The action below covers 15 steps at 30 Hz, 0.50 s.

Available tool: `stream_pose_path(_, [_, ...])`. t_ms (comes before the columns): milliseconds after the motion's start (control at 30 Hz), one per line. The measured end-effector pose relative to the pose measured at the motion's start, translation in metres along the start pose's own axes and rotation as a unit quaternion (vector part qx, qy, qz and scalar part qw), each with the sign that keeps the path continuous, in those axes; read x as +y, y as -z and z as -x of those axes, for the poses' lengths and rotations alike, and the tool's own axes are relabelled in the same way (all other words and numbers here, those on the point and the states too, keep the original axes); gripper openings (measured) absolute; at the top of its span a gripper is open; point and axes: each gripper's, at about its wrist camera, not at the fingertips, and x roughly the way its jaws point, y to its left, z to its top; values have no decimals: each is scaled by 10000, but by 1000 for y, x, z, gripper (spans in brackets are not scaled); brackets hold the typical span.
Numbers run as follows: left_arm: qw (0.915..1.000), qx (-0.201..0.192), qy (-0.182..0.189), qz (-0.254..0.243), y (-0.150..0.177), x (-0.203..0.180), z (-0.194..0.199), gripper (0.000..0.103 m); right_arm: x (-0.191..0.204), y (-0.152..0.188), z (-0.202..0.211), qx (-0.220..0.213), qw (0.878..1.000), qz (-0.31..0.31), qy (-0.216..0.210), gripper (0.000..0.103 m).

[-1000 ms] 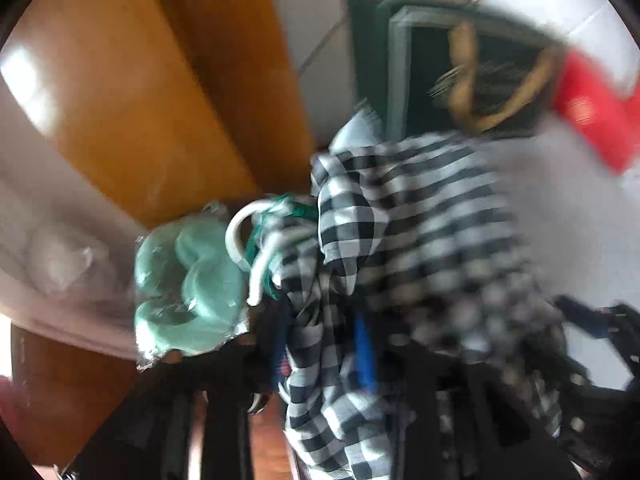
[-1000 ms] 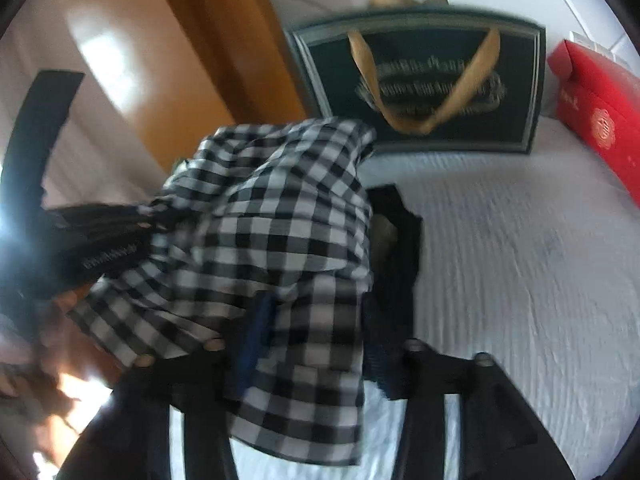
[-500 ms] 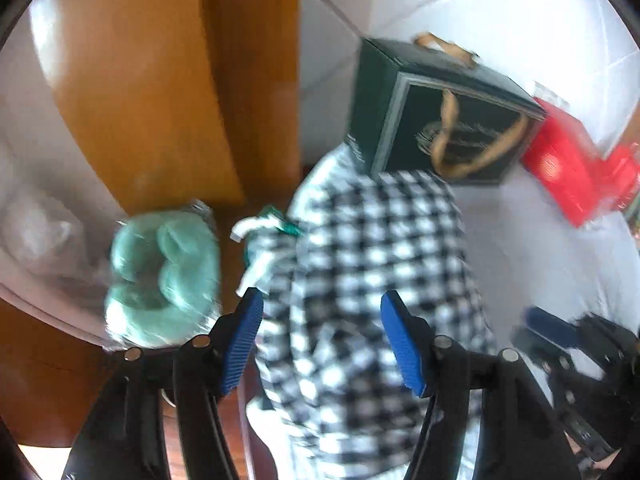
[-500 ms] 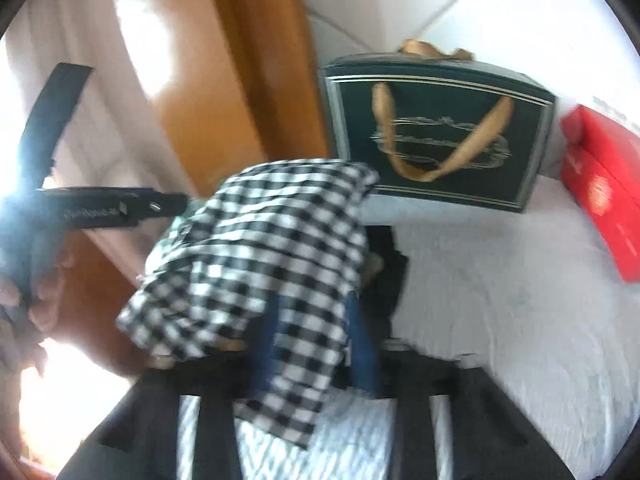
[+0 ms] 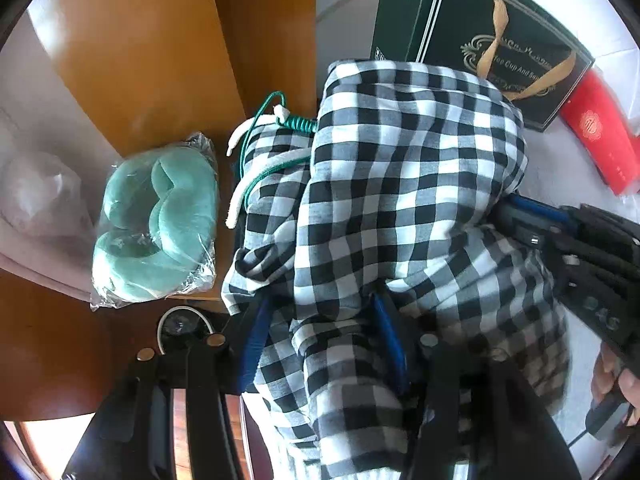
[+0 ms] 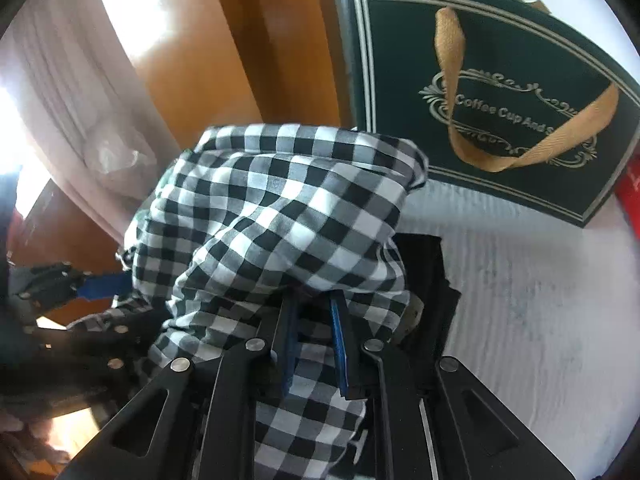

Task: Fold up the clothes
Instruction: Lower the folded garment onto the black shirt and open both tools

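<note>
A black-and-white checked garment (image 5: 400, 184) lies bunched on the white bed cover (image 6: 540, 320). My left gripper (image 5: 320, 340) points down into its near edge. The jaws are closing, with a fold of fabric filling the gap and touching both blue pads (image 5: 252, 340). My right gripper (image 6: 314, 332) is shut on another fold of the checked garment (image 6: 280, 216), its pads close together. Each gripper shows in the other's view: the right gripper (image 5: 580, 248) at the right, the left gripper (image 6: 80, 284) at the left. A dark garment (image 6: 432, 280) lies partly under the checked one.
A dark green gift bag (image 6: 500, 92) with gold ribbon handles stands behind the clothes, with a red box (image 5: 600, 136) beside it. A teal pillow in plastic wrap (image 5: 156, 224) rests on a wooden surface (image 5: 140, 60) to the left. A green cord and white drawstring (image 5: 256, 140) lie nearby.
The right gripper went from open to shut on the checked fabric. The left gripper's jaws stood wide half a second ago and are now narrower around the cloth. Both views moved closer to the bag.
</note>
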Motion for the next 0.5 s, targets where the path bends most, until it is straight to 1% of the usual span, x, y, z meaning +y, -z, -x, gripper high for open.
stream_pose_path(67, [9999,-103,56,53,4,0,14,52,-2,6,22,-162,9999,-42,-39,17])
stream_pose_path(100, [9998,-168,80,80,6,0,21,61,-3,11,32,-211,9998,-55,-29,26])
stream_pose_path(133, [9995,-274,92,106,8,-1,31,71,-3,16,41,-248,9997,-64,-28,39])
stream_pose_path(167, [9991,-388,132,134,10,-2,40,75,-2,22,48,-270,9996,-68,-39,46])
stream_pose_path(200, [9982,-512,263,166,14,-3,50,86,-1,28,56,-292,9995,-72,-50,60])
stream_pose_path(233, [9972,-598,405,197,18,-5,59,96,0,34,63,-313,9995,-65,-58,77])
stream_pose_path(267, [9961,-680,510,224,23,-8,67,100,3,43,69,-333,9994,-43,-62,87])
stream_pose_path(300, [9956,-751,504,239,27,-11,74,102,6,50,75,-348,9994,-19,-52,100])
stream_pose_path(333, [9952,-813,486,247,30,-15,80,102,9,56,79,-357,9994,1,1,102])
stream_pose_path(400, [9952,-849,430,237,36,-21,85,102,14,67,87,-360,9992,18,143,102])
stream_pose_path(500, [9955,-769,473,274,43,-28,90,102,16,78,94,-286,9993,8,226,102])
